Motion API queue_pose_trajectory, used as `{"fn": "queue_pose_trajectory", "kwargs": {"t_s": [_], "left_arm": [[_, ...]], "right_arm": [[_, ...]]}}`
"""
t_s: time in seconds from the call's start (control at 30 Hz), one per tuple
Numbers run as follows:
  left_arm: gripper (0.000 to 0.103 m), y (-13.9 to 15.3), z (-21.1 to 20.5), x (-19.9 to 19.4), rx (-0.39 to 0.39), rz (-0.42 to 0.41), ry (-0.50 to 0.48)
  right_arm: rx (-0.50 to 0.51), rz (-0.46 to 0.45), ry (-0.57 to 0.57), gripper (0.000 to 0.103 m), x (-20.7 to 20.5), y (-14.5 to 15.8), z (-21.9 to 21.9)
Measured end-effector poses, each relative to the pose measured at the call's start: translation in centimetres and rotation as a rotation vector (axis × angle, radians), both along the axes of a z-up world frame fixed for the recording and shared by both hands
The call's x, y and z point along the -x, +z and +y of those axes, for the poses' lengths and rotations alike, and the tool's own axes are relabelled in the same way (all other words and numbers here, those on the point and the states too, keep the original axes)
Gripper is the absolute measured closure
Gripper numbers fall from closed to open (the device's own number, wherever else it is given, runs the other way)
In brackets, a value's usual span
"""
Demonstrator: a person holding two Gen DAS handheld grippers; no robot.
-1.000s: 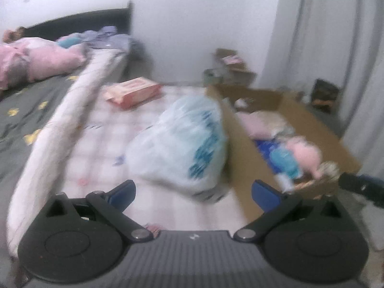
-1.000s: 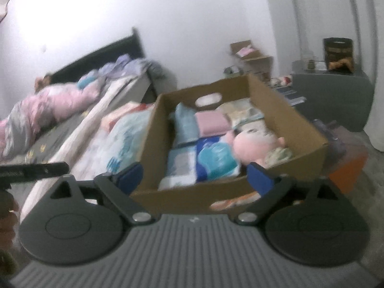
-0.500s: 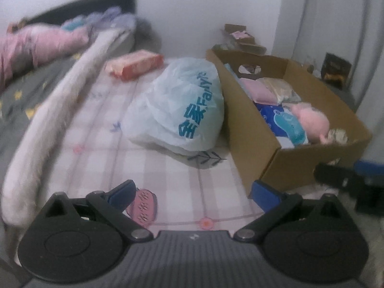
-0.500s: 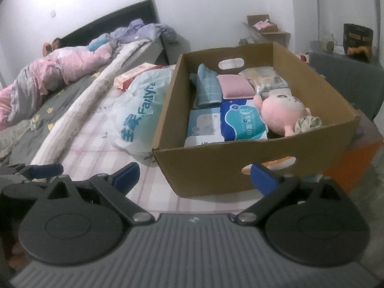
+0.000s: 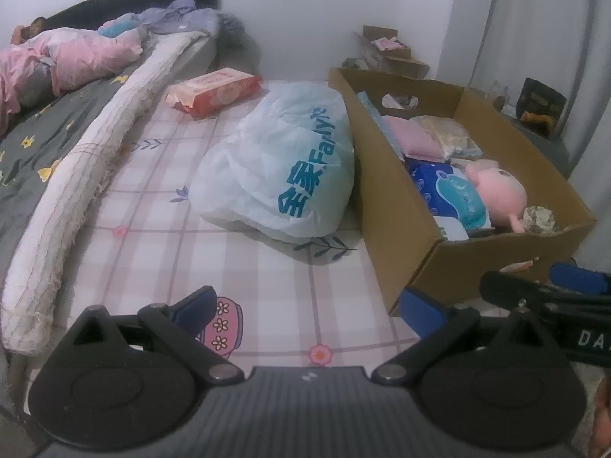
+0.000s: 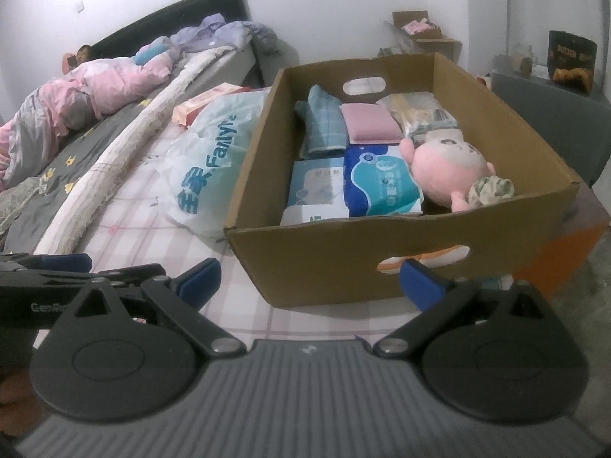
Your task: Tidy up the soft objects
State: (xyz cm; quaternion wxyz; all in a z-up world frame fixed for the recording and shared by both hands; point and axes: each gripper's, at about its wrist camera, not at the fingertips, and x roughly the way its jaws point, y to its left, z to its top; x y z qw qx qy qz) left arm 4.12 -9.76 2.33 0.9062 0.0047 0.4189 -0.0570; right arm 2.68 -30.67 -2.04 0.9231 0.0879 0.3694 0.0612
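- On the pink checked sheet, a cardboard box sits with its long axis running away from me toward the far wall, a hand-slot cut in each short end.
- Just left of the box, touching its long side, I see a white plastic bag with teal lettering, slumped on its side, its length lying roughly along the box.
- Inside the box I see a pink plush doll lying on its side, head toward the right wall, beside a blue-and-teal soft pack.
- Farther in, a folded teal checked cloth and a flat pink pad lie lengthwise toward the far end.
- A pink wipes packet lies beyond the bag, well apart from the box.
- My left gripper is spread wide over the sheet, holding nothing.
- My right gripper gapes equally wide before the box's near wall, empty, pads off the cardboard.
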Motion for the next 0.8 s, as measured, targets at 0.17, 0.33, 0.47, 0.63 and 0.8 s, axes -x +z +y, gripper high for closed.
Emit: {"fn": "queue_pose_trajectory", "kwargs": {"t_s": [0.17, 0.33, 0.47, 0.63, 0.8], "left_arm": [[0.001, 0.08, 0.19, -0.28, -0.003, -0.005, 0.009], [0.001, 0.17, 0.29, -0.41, -0.005, -0.007, 0.012], [0.001, 0.19, 0.28, -0.51, -0.014, -0.009, 0.007], [0.001, 0.14, 0.12, -0.4, -0.015, -0.006, 0.005], [0.001, 0.07, 0.04, -0.25, -0.021, -0.007, 0.002]], "right_arm": [[0.023, 0.007, 0.004, 0.002, -0.45, -0.25, 0.03], [0.049, 0.006, 0.01, 0.002, -0.69, -0.34, 0.16], [0.051, 0.001, 0.012, 0.002, -0.79, -0.28, 0.07], [0.049, 0.002, 0.011, 0.002, -0.77, -0.22, 0.01], [0.047, 0.0, 0.013, 0.002, -0.7, -0.21, 0.04]]}}
